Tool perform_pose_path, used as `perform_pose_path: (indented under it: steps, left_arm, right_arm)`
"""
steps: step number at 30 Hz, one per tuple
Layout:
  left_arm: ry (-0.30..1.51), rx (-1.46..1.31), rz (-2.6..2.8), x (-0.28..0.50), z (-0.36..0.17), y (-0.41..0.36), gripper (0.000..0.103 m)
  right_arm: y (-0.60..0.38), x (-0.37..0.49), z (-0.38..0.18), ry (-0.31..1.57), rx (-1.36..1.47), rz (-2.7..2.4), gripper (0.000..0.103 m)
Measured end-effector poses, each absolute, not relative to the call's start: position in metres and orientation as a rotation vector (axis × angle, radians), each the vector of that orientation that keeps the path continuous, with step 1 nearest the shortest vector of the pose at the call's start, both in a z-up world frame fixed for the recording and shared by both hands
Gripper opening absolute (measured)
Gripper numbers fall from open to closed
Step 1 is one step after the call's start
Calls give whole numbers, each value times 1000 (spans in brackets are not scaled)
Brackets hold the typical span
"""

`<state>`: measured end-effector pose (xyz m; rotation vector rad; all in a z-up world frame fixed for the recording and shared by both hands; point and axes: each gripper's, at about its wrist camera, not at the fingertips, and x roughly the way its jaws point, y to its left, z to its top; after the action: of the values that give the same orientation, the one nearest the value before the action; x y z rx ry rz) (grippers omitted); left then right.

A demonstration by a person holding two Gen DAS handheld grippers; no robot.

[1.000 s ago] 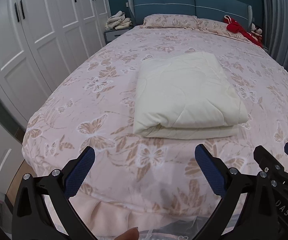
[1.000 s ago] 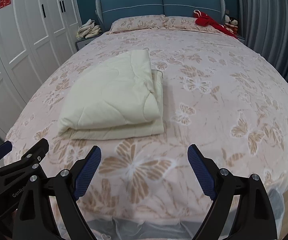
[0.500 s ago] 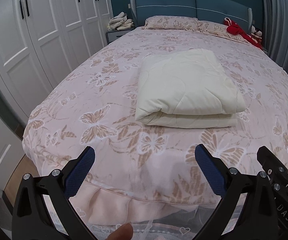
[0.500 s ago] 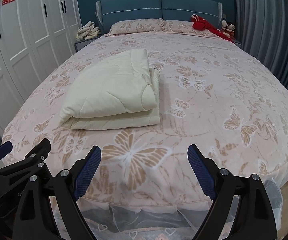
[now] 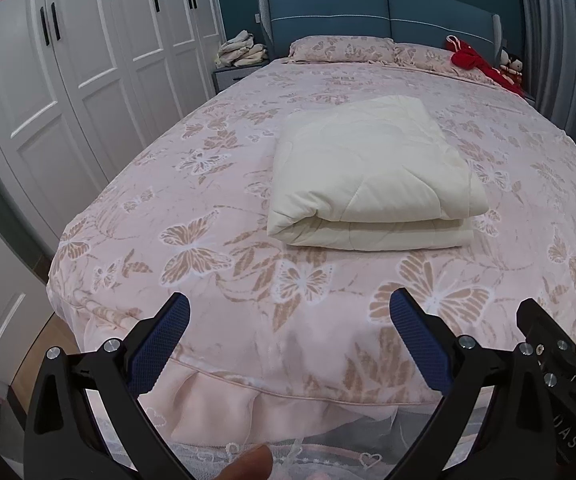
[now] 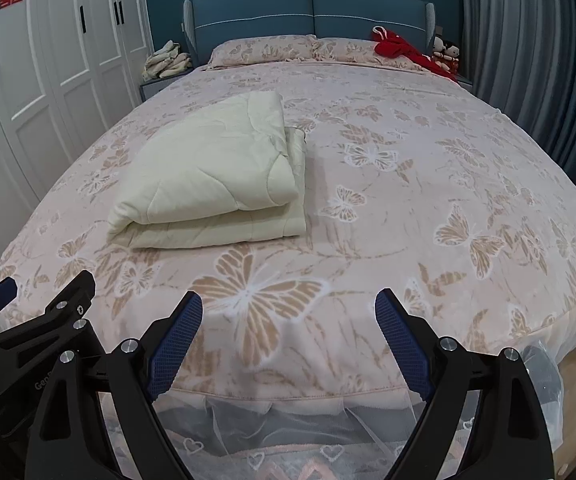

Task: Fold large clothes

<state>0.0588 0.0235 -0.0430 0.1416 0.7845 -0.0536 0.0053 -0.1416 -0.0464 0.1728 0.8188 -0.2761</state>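
Nearest in the left wrist view, a fingertip (image 5: pixel 250 466) pokes up at the bottom edge, below the left gripper (image 5: pixel 290 342), whose jaws stand wide apart and hold nothing. Beside it on the right, part of the right gripper (image 5: pixel 560 356) shows. In the right wrist view the right gripper (image 6: pixel 288 338) also has its jaws spread wide and empty, with the left gripper (image 6: pixel 32 320) at the lower left. Both hang over the foot of the bed (image 6: pixel 488 208), above its lace skirt (image 6: pixel 328 452)

The bed wears a pink cover (image 5: pixel 208 240) printed with tan butterflies. On it, past the foot and well apart from both grippers, lies the cream quilt (image 5: pixel 372 176), folded into a thick rectangular bundle with its rounded fold facing the cameras. In the right wrist view the quilt (image 6: pixel 212 176) sits left of the bed's middle, and its layered edges show along its right side

Farther back, two pillows (image 5: pixel 344 50) in the same print rest against the blue headboard (image 5: pixel 380 16). A red cloth (image 6: pixel 404 50) lies on the right pillow, with two small dolls (image 6: pixel 446 50) just beside it. Left of the headboard a nightstand (image 5: pixel 236 74) carries a pile of pale cloth (image 5: pixel 242 50). White wardrobes (image 5: pixel 88 60) with black handles line the left wall, and grey curtains (image 6: pixel 528 60) hang at the right
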Motion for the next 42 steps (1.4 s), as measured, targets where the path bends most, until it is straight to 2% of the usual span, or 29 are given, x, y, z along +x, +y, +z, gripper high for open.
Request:
perform_pose_path:
  steps: [42]
  left_arm:
    - [756, 115, -11, 54, -43, 33, 98]
  right_arm:
    - [-136, 4, -46, 812, 151, -272, 86]
